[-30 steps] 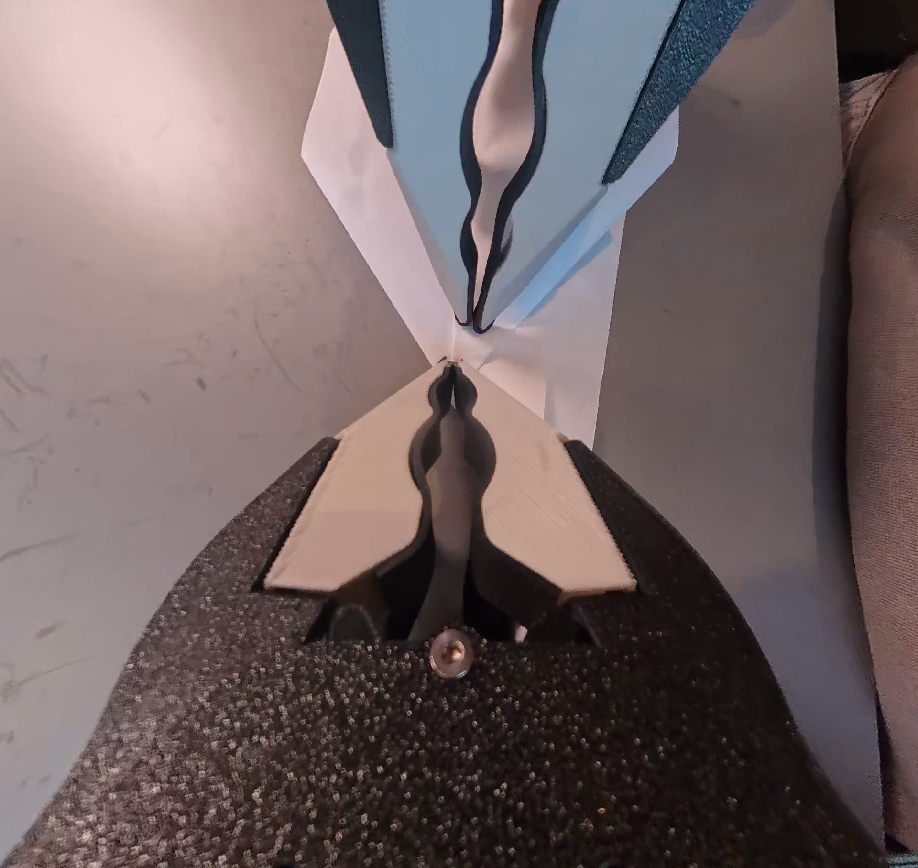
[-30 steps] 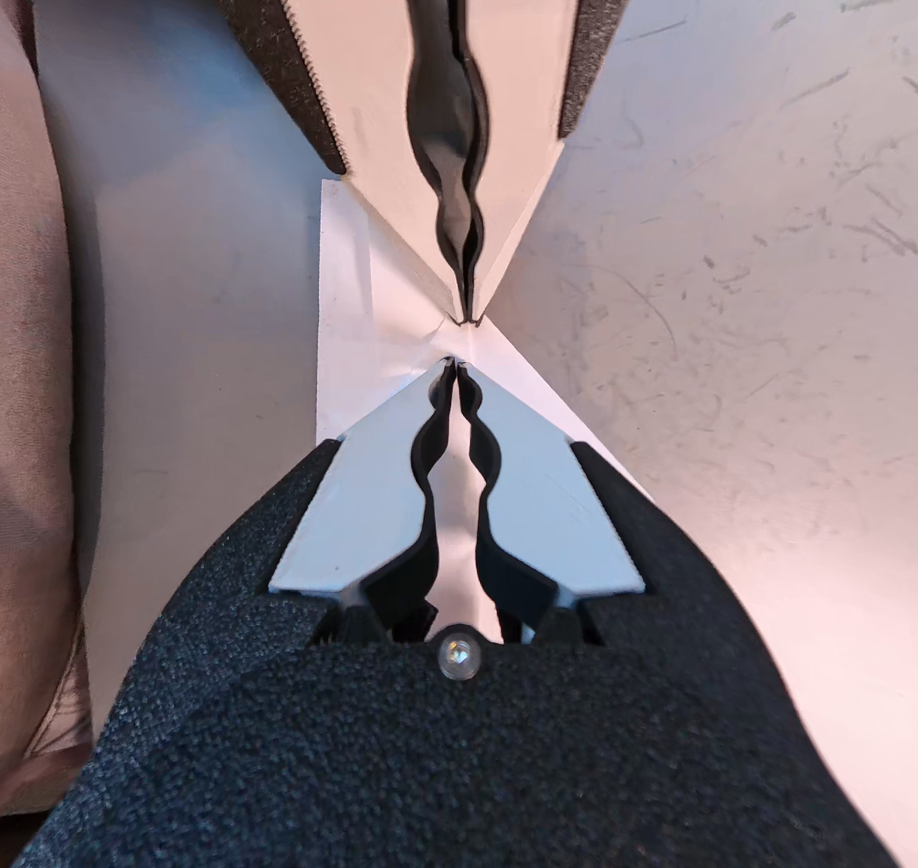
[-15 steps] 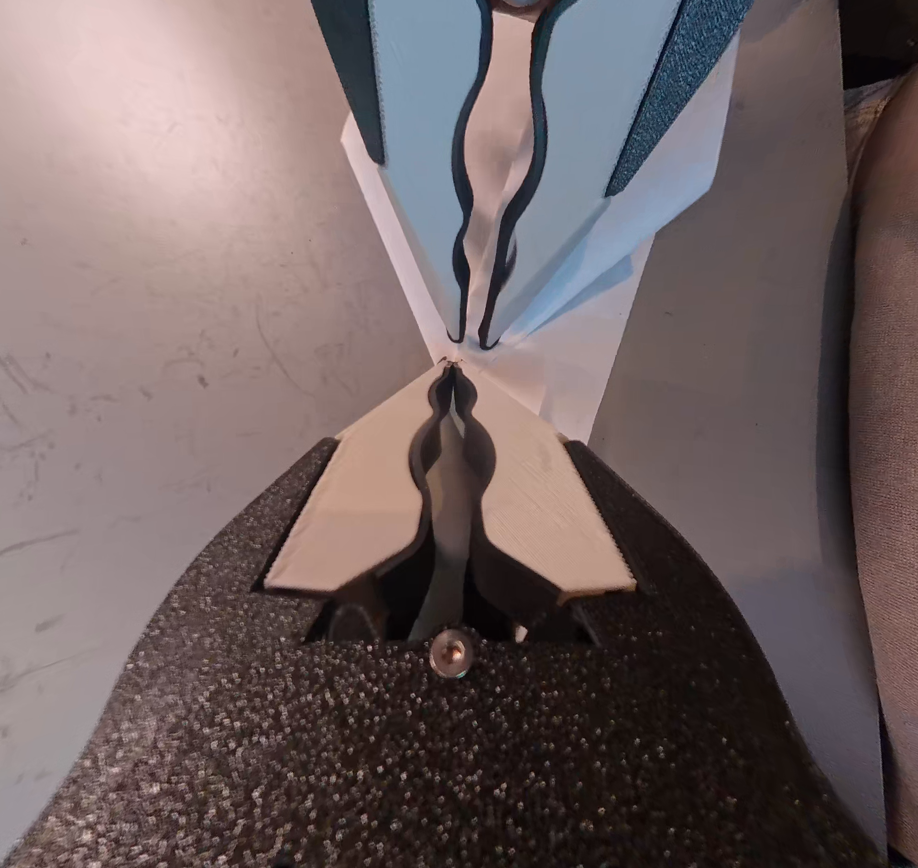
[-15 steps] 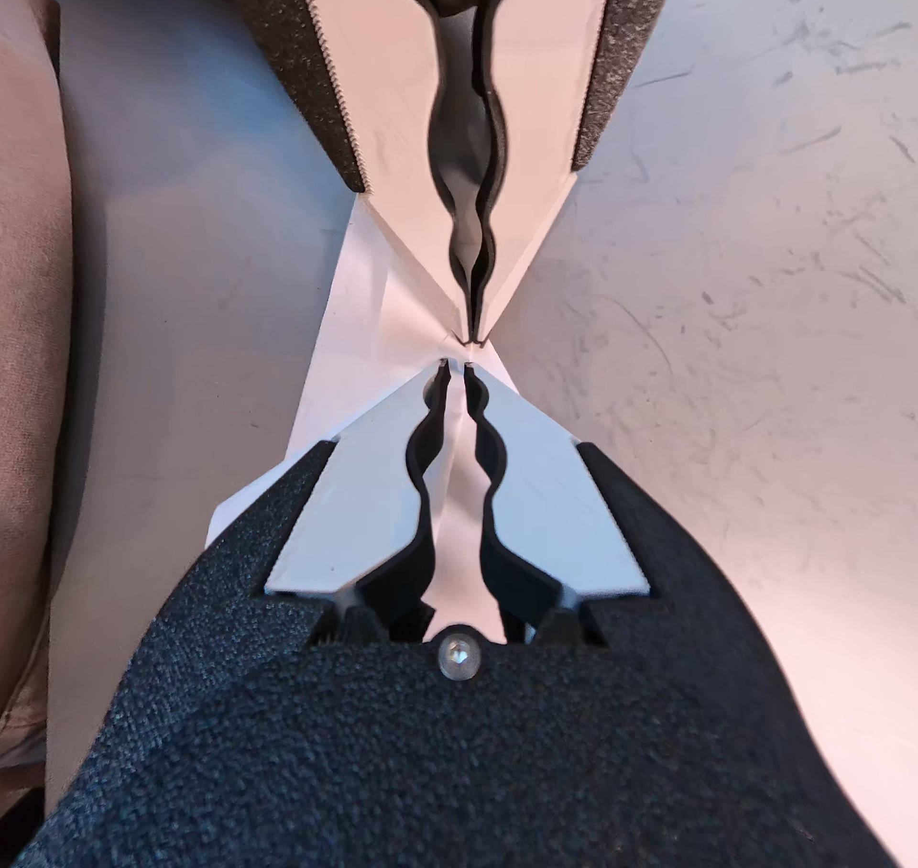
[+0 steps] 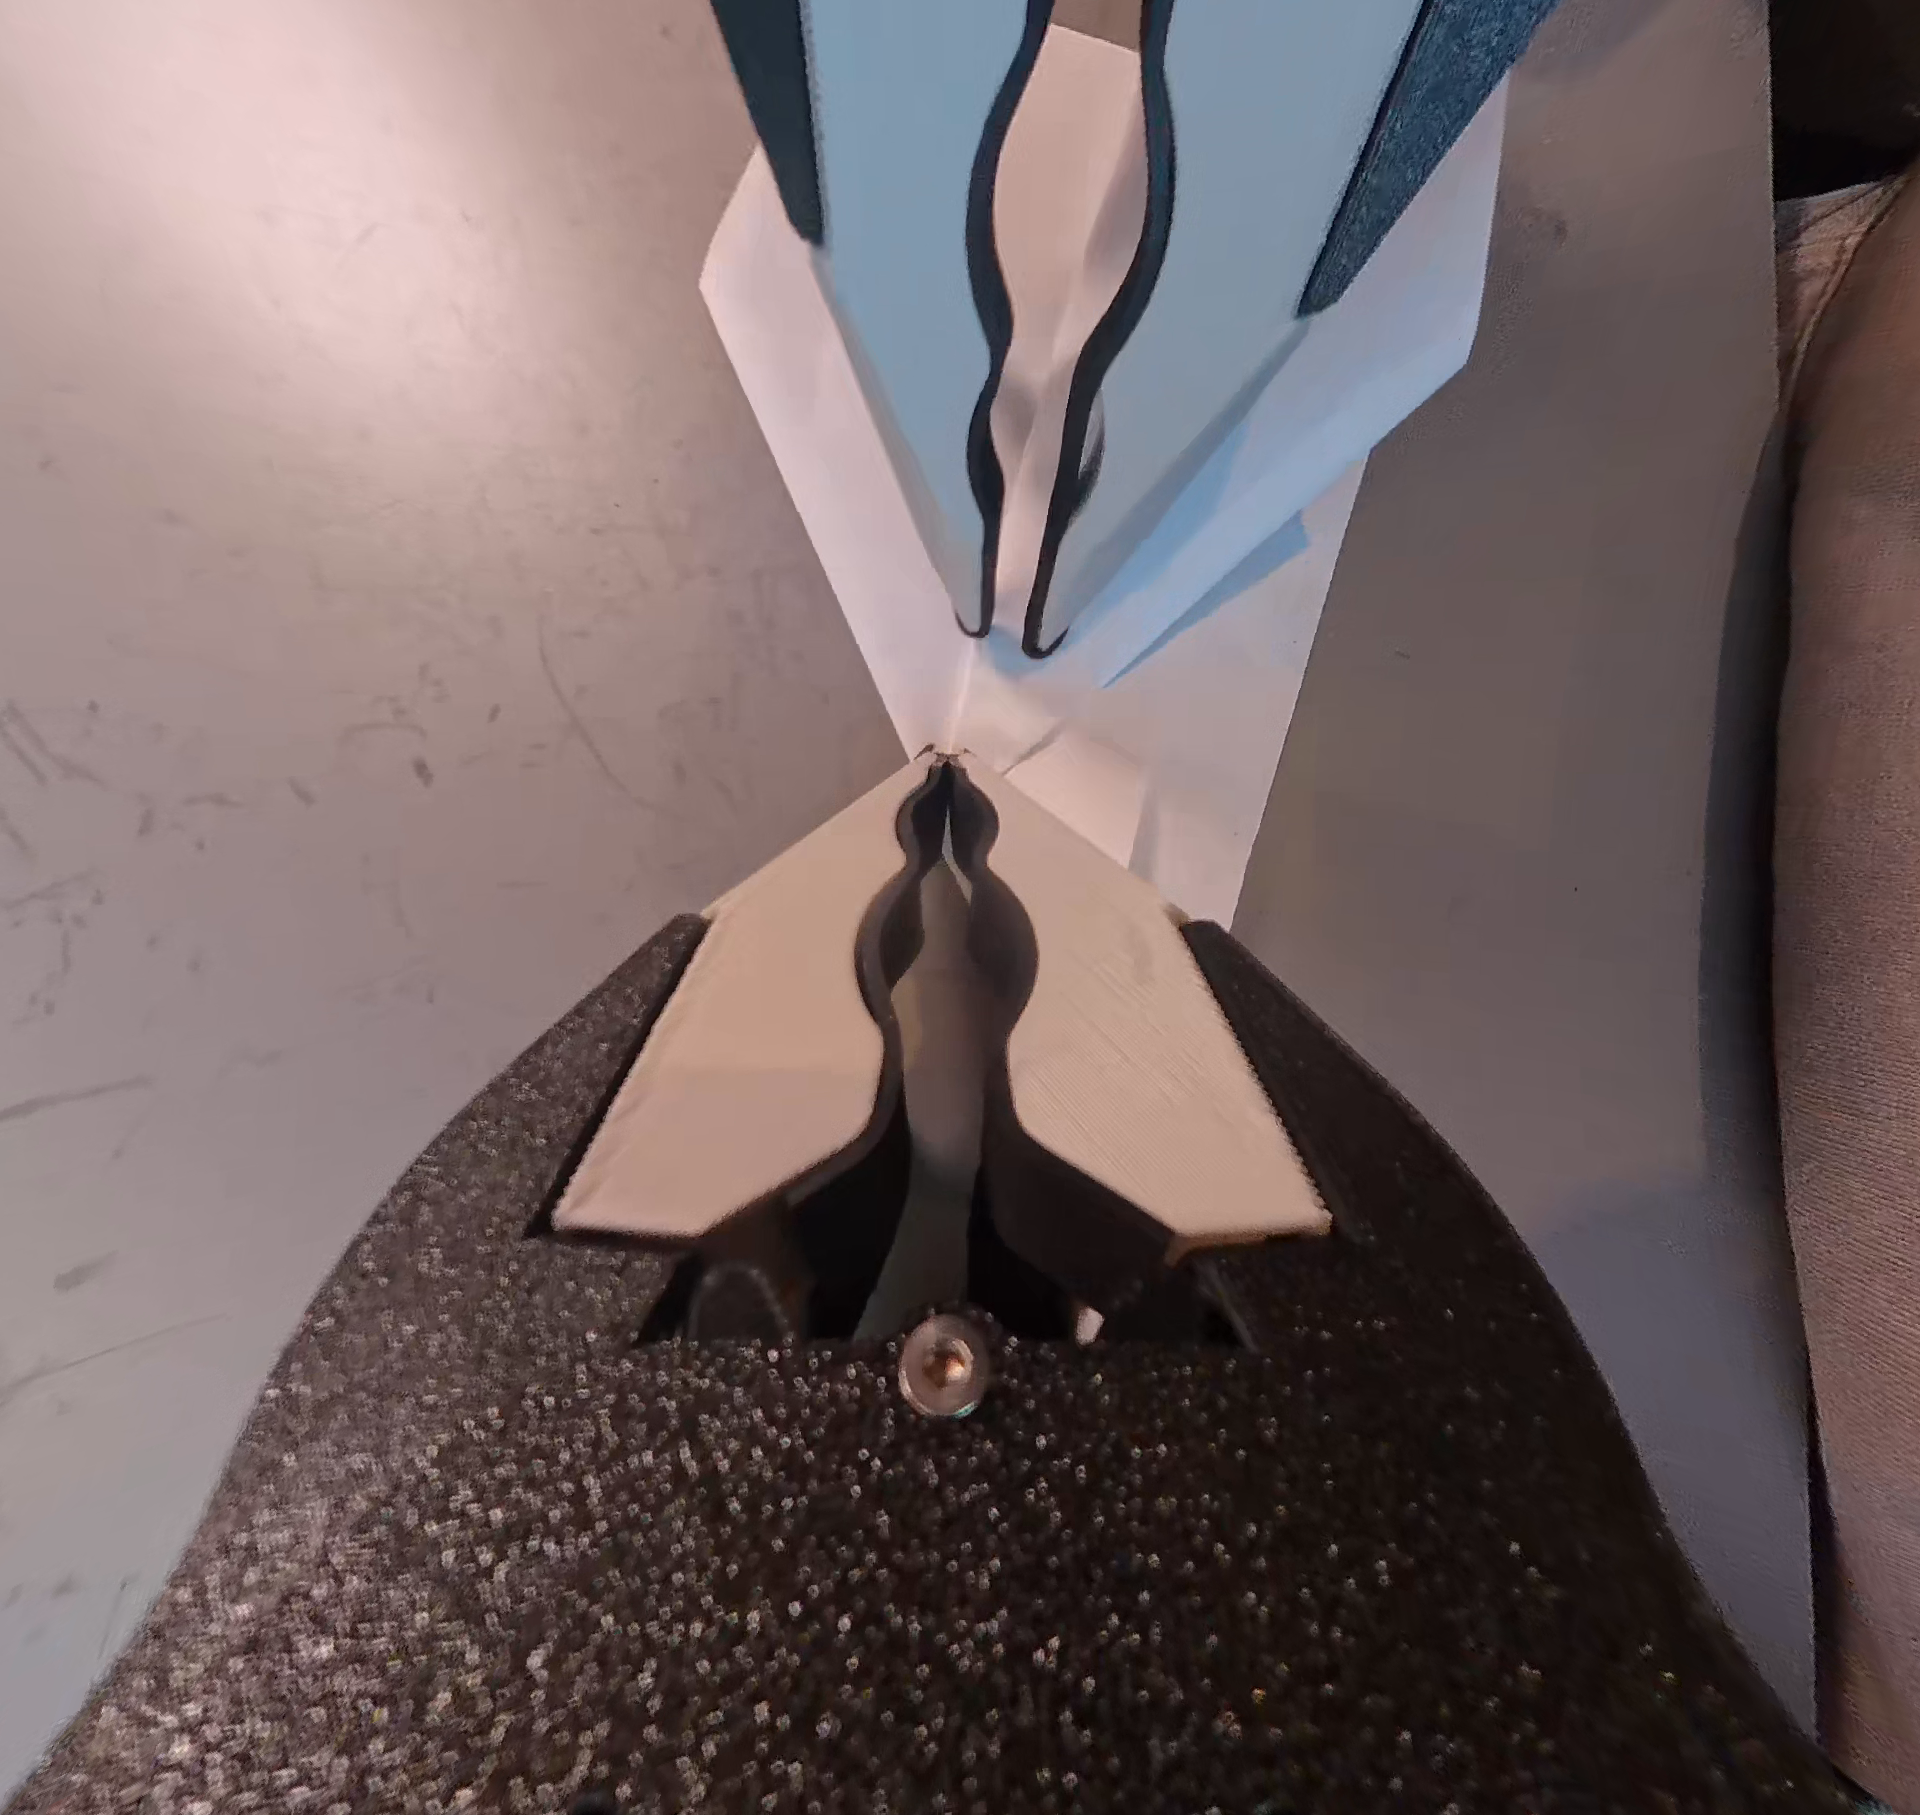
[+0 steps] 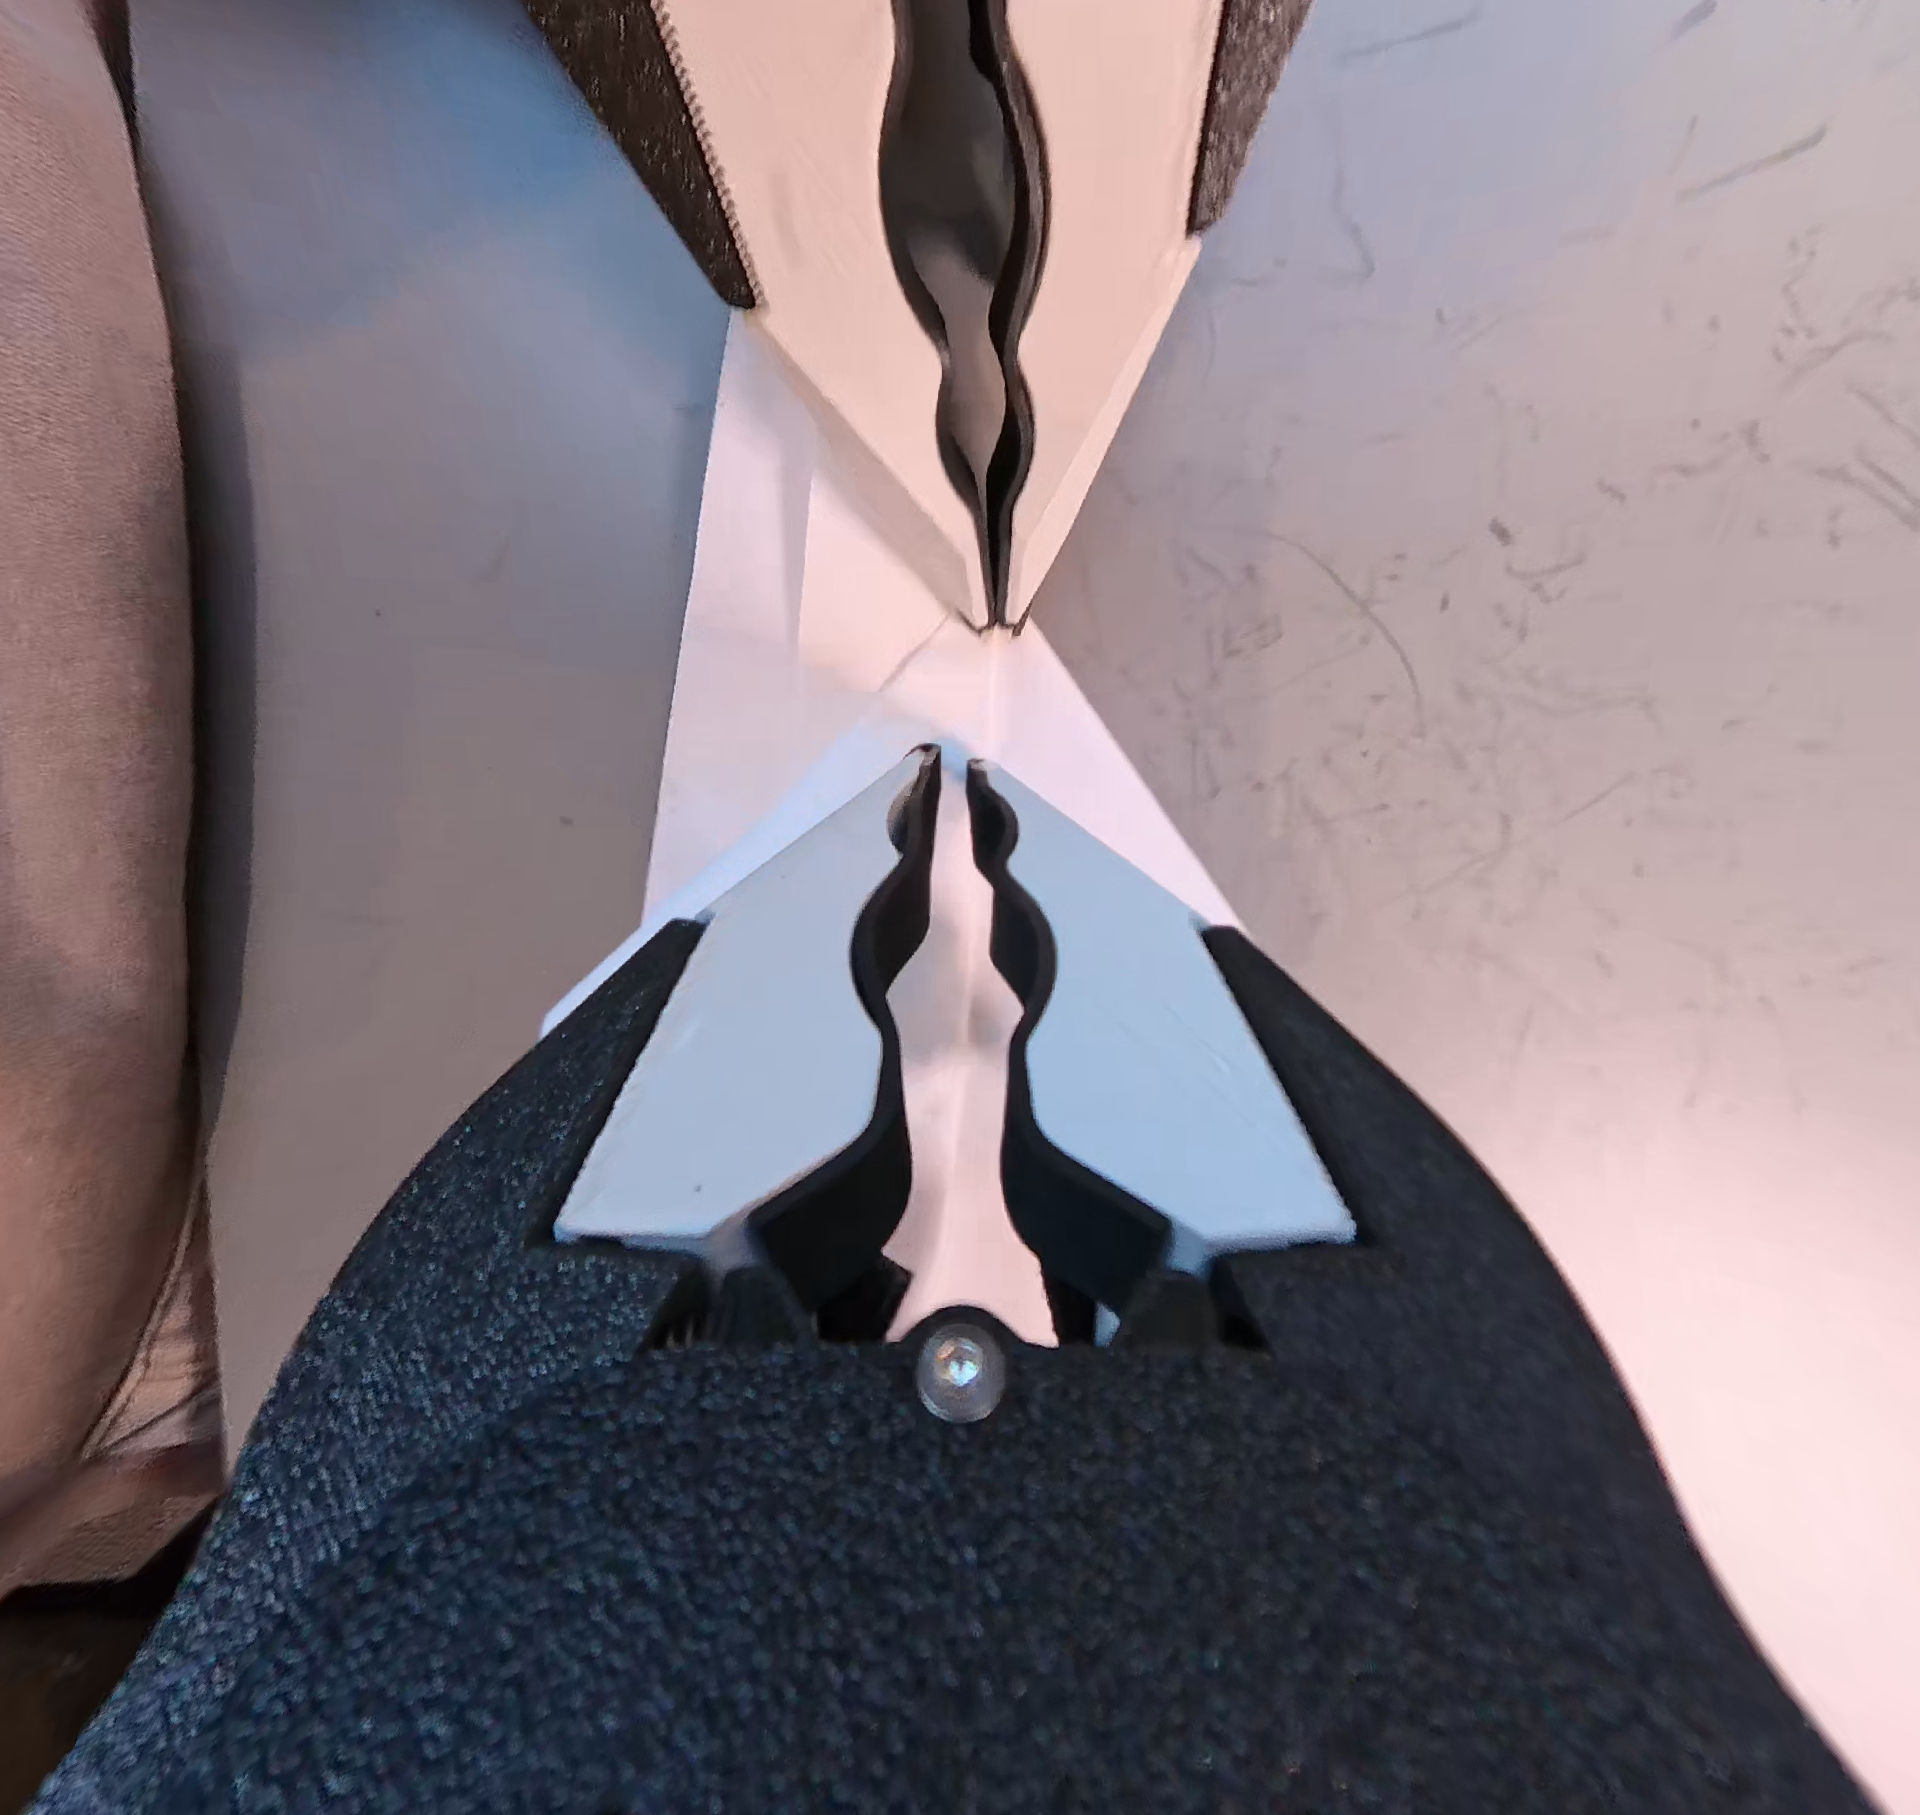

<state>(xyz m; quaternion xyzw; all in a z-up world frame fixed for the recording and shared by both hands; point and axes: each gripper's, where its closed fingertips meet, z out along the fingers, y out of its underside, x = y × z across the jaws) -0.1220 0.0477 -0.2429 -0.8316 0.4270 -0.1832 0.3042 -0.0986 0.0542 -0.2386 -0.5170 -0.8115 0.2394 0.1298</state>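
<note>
A folded white sheet of paper (image 5: 1164, 726) lies on a scratched grey table (image 5: 312, 622), with a raised crease along its middle. My left gripper (image 5: 945, 763), with beige fingers, is shut on the crease at its near end. My right gripper (image 5: 1003, 635), with pale blue fingers, faces it tip to tip a short way off, its jaws slightly apart astride the crease. In the right wrist view the right gripper (image 6: 951, 759) is open a little over the paper (image 6: 790, 685), and the left gripper (image 6: 992, 620) stays pinched on the crease.
The table's edge runs along the right of the left wrist view, with a person's beige clothing (image 5: 1860, 830) beyond it. The clothing also shows at the left of the right wrist view (image 6: 73, 726). Bare table (image 6: 1507, 622) lies on the other side. Left and right tips are no more than a few centimetres apart.
My right gripper was shut on the paper's crease; its jaws have parted and it has drawn back a little from the left gripper. The left gripper stays shut on the paper.
</note>
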